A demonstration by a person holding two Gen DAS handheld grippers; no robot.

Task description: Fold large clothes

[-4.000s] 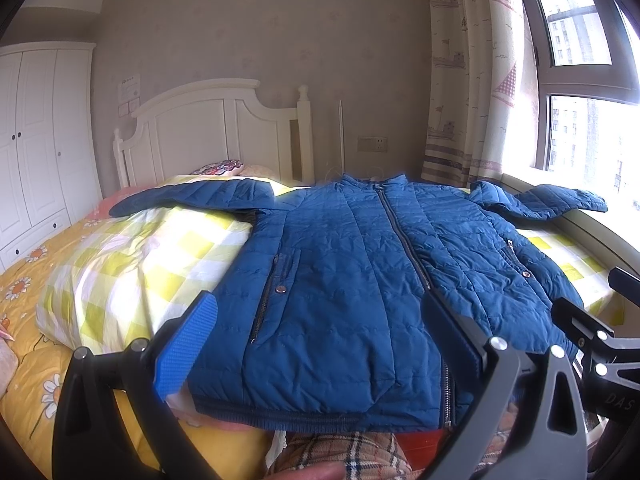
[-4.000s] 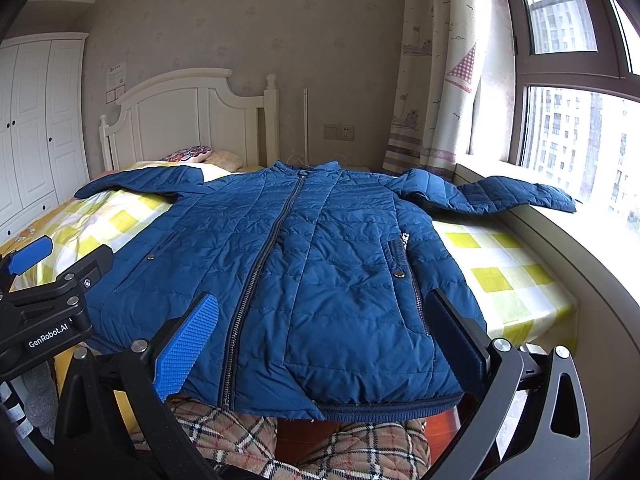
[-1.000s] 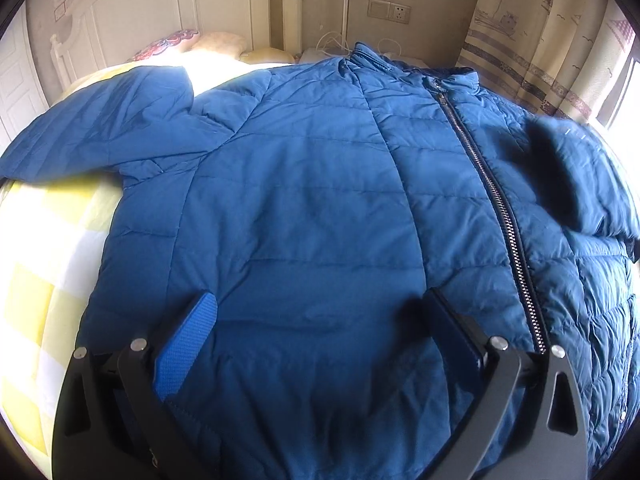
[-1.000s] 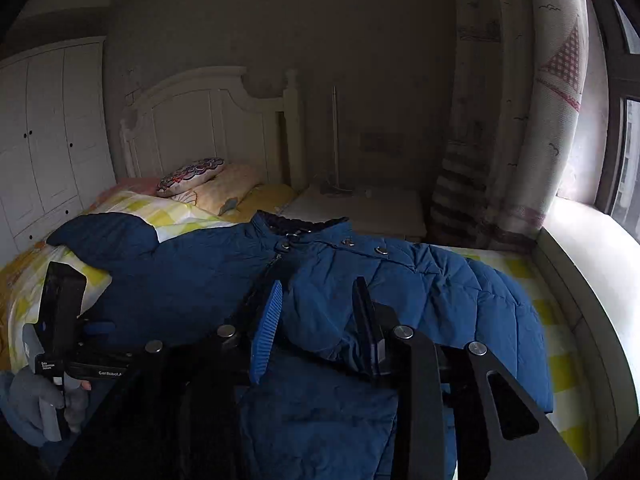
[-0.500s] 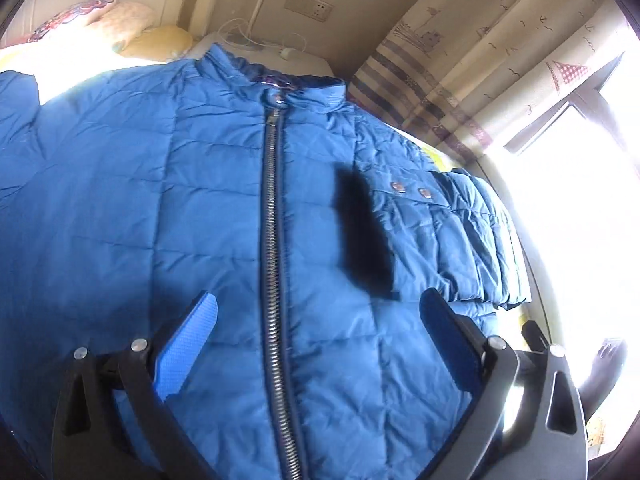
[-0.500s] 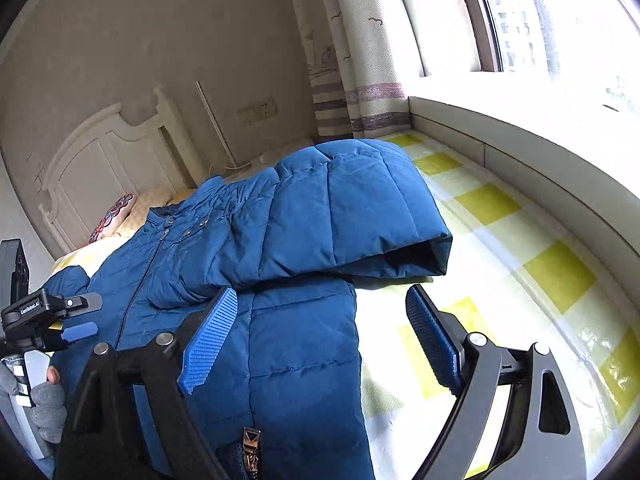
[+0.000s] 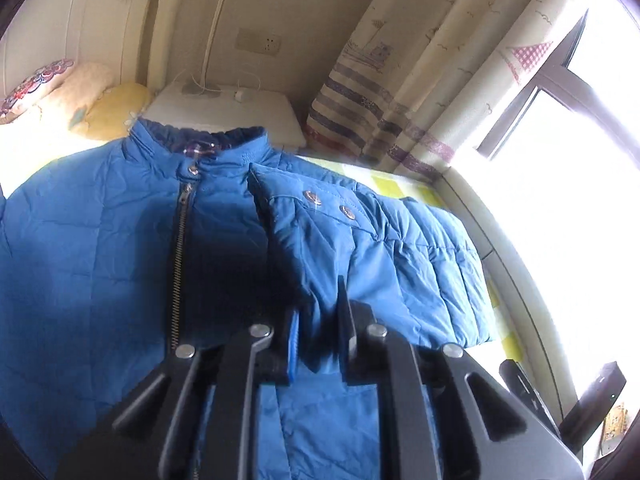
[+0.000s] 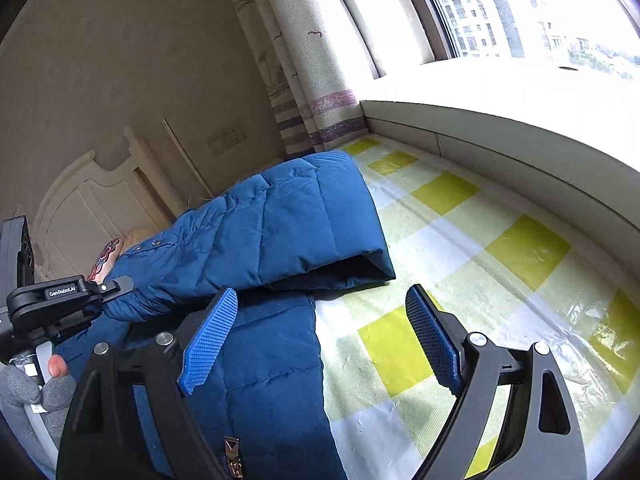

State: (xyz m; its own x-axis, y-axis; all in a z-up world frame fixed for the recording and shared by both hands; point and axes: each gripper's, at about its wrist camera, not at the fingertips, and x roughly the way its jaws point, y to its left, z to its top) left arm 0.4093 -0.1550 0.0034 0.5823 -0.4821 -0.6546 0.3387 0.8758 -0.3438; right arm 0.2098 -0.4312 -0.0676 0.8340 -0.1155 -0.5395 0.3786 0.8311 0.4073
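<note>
A blue quilted jacket [image 7: 100, 248] lies front up and zipped on the bed. Its right sleeve [image 7: 380, 240] is folded in over the chest, the cuff with two snaps near the collar. My left gripper [image 7: 318, 320] is shut on the lower edge of that sleeve. It also shows at the left of the right wrist view [image 8: 104, 292], at the sleeve [image 8: 272, 232]. My right gripper [image 8: 320, 340] is open and empty, above the jacket's side edge [image 8: 276, 360] and the bedsheet.
The bed has a yellow and white checked sheet [image 8: 460, 280]. A window ledge [image 8: 500, 140] runs along its right side, with curtains [image 7: 420, 80] behind. A white bedside table [image 7: 224, 108], pillows [image 7: 80, 96] and the headboard [image 8: 92, 200] are beyond the collar.
My left gripper went from open above the zipper to shut on the folded sleeve's edge. My right gripper stayed open and moved slightly closer to the jacket's side.
</note>
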